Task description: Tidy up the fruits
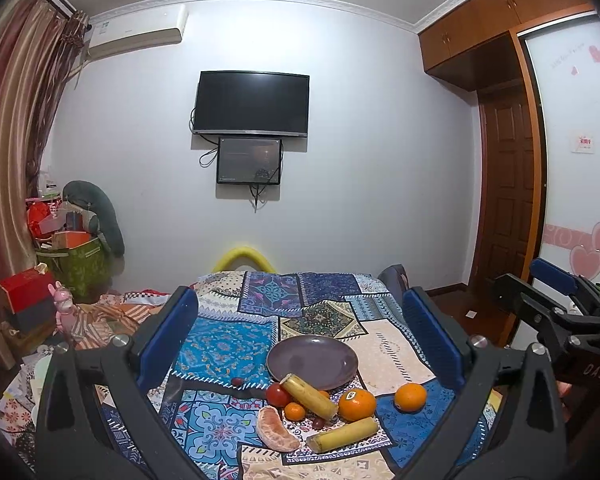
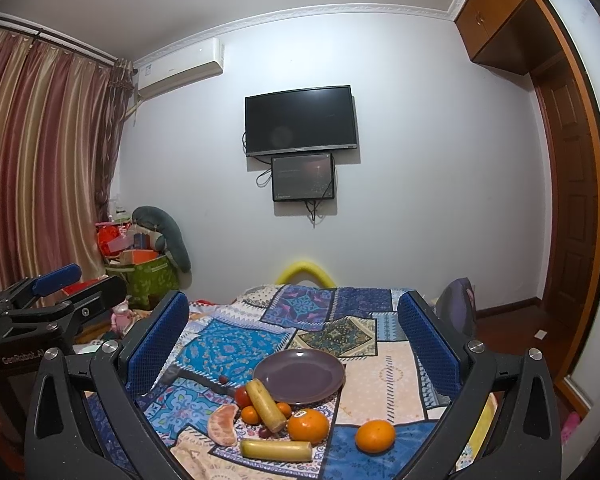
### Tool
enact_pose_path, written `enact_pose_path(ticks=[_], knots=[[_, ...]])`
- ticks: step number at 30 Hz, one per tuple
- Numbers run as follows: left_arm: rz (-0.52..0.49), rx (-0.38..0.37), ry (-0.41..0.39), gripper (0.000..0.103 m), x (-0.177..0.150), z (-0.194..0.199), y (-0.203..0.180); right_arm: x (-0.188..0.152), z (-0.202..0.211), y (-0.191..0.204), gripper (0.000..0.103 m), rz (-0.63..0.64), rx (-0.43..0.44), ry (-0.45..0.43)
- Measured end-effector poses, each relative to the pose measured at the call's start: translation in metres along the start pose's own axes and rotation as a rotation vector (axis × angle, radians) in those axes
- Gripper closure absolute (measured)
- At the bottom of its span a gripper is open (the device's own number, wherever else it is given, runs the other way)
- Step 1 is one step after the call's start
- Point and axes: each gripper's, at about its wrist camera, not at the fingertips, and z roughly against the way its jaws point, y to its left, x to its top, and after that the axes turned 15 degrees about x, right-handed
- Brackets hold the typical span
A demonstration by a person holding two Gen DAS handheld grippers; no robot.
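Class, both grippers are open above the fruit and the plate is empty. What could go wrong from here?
1. The banana piece leans on the purple plate rim and over small fruit; lifting it may scatter them.
2. The lone orange may roll on the soft patchwork cloth.
3. The peeled segment may squash between the fingers.

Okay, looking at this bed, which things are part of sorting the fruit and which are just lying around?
For the job: plate, two oranges, two banana pieces, peeled segment, tomato, small tangerines.

Just around: TV, curtain, green box, pink toy, air conditioner.
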Motion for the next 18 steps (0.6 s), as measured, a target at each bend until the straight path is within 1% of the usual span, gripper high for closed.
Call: enact_pose_path(ticks=[18], knots=[[-0.005,-0.005,-0.008,0.000,-0.0014,0.0031,-0.0009,0.0047,0.0022,-0.0028,0.000,-0.006,-0.002,-0.007]])
